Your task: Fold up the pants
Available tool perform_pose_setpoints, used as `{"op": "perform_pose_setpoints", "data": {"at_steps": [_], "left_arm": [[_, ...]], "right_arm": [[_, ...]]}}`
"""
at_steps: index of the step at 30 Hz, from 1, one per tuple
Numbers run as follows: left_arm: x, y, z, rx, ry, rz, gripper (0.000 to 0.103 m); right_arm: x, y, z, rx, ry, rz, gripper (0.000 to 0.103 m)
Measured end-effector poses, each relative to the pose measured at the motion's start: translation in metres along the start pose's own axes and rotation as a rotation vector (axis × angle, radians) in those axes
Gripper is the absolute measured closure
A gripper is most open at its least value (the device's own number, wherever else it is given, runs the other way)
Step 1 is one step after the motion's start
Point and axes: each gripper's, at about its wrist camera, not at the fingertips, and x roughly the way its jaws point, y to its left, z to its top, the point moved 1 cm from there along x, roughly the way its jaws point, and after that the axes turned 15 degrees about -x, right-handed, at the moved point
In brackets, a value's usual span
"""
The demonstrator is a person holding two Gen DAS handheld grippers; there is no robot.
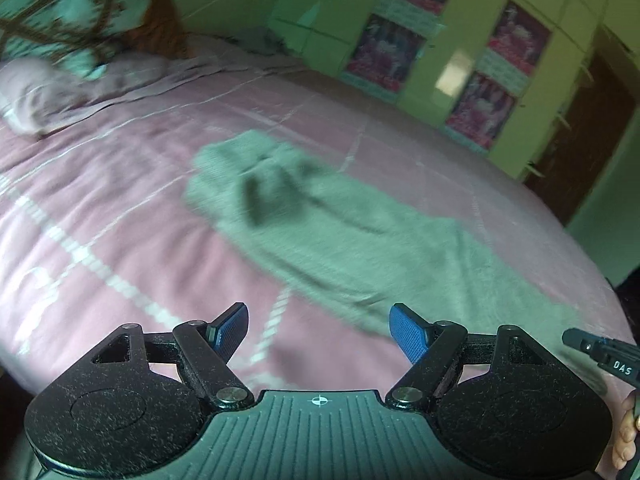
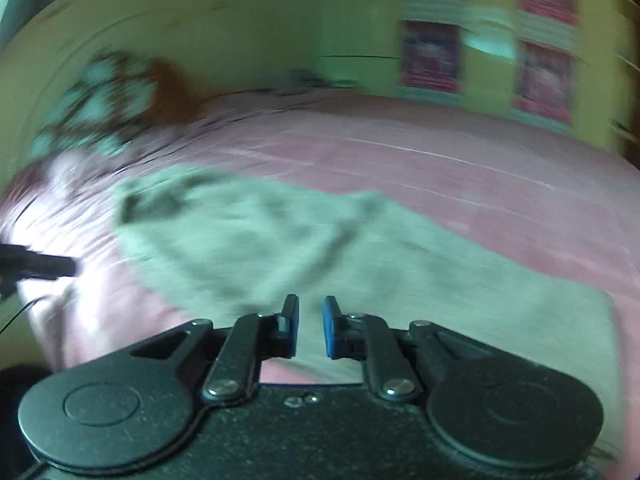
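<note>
Right wrist: blurred, right tongs (image 2: 311, 326) nearly closed, empty | left tongs (image 1: 318, 330) wide, empty | pants (image 1: 340, 236) smeared

This is a bedroom in a home. A big bed (image 1: 120, 208) with a pink cover fills the room. Pillows (image 1: 48, 92) lie at its far end. Green cupboards (image 1: 460, 72) with pink pictures (image 1: 480, 112) on their doors stand along the wall.

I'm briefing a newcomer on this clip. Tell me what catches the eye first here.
The grey-green pants lie spread out and rumpled across the middle of the pink bedsheet. Nearest the camera, the left gripper stands wide open over the sheet. Bright pink posters line the green cupboard doors behind.
</note>
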Motion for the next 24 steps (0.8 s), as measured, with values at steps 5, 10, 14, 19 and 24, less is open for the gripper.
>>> {"op": "perform_pose_setpoints", "data": {"at_steps": [5, 10, 14, 19, 24], "left_arm": [[0.039, -0.087, -0.012, 0.11, 0.044, -0.127, 0.026], [0.084, -0.161, -0.055, 0.248, 0.139, -0.174, 0.026], [0.115, -0.176, -0.085, 0.342, 0.2, -0.073, 0.026], [0.124, -0.204, -0.06, 0.377, 0.167, -0.089, 0.026], [0.193, -0.228, -0.038, 0.414, 0.282, -0.042, 0.026]], "right_arm": [[-0.033, -0.072, -0.029, 0.092, 0.048, -0.189, 0.089], [-0.063, -0.106, -0.064, 0.163, 0.065, -0.266, 0.089], [-0.041, -0.114, -0.095, 0.211, 0.205, -0.239, 0.09], [-0.027, -0.134, -0.088, 0.251, 0.183, -0.22, 0.087], [0.012, -0.178, -0.073, 0.285, 0.21, -0.213, 0.088]]}}
